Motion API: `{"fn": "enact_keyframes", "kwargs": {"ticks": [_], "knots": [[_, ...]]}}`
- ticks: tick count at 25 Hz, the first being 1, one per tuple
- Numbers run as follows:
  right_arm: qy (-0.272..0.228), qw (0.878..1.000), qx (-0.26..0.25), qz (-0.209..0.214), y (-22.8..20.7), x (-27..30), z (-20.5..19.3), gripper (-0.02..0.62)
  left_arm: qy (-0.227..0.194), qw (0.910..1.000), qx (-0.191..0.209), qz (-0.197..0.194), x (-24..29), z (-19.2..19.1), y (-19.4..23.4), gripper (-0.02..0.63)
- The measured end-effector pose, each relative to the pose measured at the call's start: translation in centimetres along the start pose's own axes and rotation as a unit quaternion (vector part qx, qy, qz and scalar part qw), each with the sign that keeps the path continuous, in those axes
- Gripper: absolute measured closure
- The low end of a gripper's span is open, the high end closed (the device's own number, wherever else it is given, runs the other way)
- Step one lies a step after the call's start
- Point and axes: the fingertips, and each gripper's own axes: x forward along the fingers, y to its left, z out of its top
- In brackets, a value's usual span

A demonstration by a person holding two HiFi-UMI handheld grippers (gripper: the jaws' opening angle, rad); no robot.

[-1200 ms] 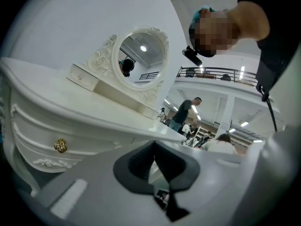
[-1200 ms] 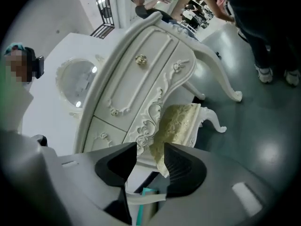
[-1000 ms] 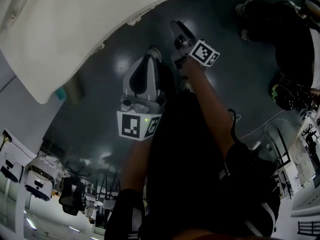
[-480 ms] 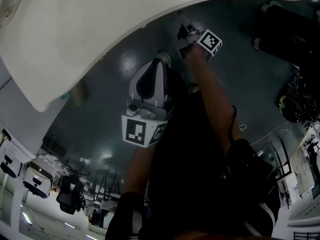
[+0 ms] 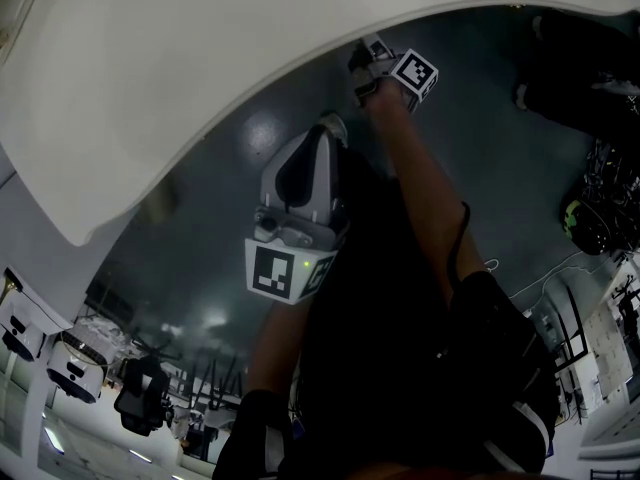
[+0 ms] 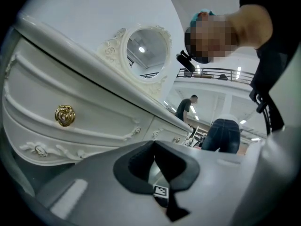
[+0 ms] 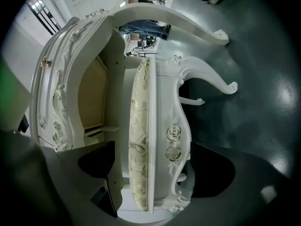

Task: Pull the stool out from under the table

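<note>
The stool (image 7: 140, 140) appears in the right gripper view, turned sideways in the picture: a cream patterned cushion on a white carved frame, tucked under the white table (image 7: 61, 88). My right gripper (image 7: 153, 173) is open, its jaws have just been opening, and the seat's edge lies between them without being pressed. In the head view this gripper (image 5: 372, 63) reaches under the table's rim (image 5: 180, 78), which hides the stool. My left gripper (image 5: 328, 123) hangs lower in the head view, above the dark floor. Its jaws (image 6: 154, 147) are shut on nothing.
A drawer front with a gold knob (image 6: 65, 115) and an oval mirror (image 6: 146, 53) face the left gripper. The stool's curled legs (image 7: 211, 81) and a table leg (image 7: 207, 32) stand on the grey floor. Another person's legs (image 5: 580, 68) and cables (image 5: 560, 268) are at right.
My right gripper has moved away from me to the table's rim and rolled. The left gripper has shifted slightly the same way. The table top fills more of the head view.
</note>
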Motion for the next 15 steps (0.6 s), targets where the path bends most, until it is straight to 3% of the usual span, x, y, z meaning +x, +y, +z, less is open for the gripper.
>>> {"fn": "enact_keyframes", "kwargs": {"ticks": [4, 12, 15], "knots": [[0.007, 1.0, -0.003, 0.007, -0.1, 1.6, 0.3, 0.075, -0.002, 1.0, 0.001, 0.006, -0.1, -0.4, 0.7, 0.598], [0.005, 1.0, 0.021, 0.007, -1.1, 2.1, 2.0, 0.089, 0.002, 1.0, 0.0, 0.009, 0.2, -1.0, 0.3, 0.598], [0.005, 1.0, 0.023, 0.016, -1.3, 2.4, 2.2, 0.049, 0.005, 0.9999, 0.0, 0.009, 0.1, -1.1, 0.0, 0.598]]}}
